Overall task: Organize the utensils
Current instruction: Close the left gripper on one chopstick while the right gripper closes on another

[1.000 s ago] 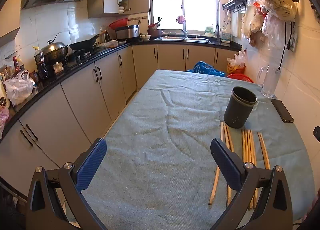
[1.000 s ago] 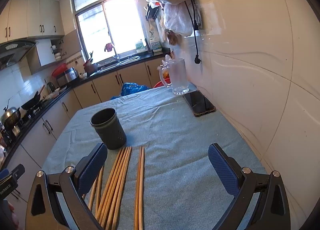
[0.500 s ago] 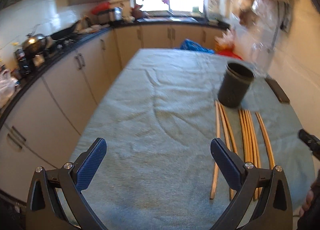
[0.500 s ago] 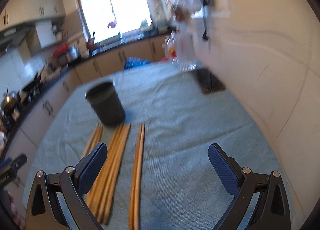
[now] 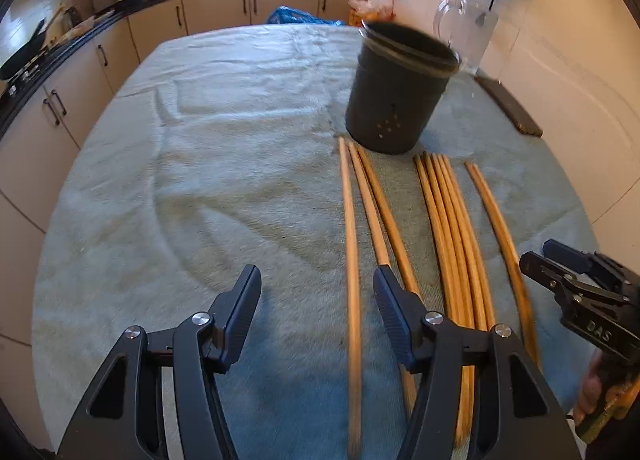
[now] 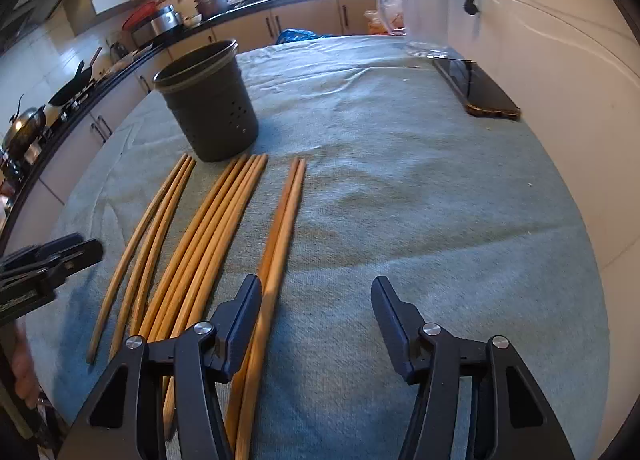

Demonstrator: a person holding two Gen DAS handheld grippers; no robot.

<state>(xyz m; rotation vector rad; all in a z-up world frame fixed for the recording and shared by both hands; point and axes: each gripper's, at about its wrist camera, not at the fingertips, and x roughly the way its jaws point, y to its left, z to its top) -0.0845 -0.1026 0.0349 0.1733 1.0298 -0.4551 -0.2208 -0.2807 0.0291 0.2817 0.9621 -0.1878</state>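
Observation:
Several wooden chopsticks [image 5: 448, 220] lie in rows on the cloth-covered table [image 5: 200, 180], in front of a dark perforated utensil holder [image 5: 396, 96]. They also show in the right wrist view [image 6: 216, 228], with the holder [image 6: 208, 104] behind them. My left gripper [image 5: 316, 300] is open and empty, low over the table, with the leftmost chopstick [image 5: 352, 260] between its fingers. My right gripper [image 6: 316, 304] is open and empty, just right of the rightmost pair [image 6: 280, 228]. The right gripper also shows at the right edge of the left wrist view.
A phone [image 6: 476, 90] lies at the right near the wall. A glass pitcher [image 6: 426, 16] stands behind it. Kitchen counters and cabinets [image 5: 80, 72] run along the left and back. The table edge is close below both grippers.
Both grippers have dropped lower and moved forward toward the chopsticks, and both jaws have narrowed. The chopsticks and holder have not moved.

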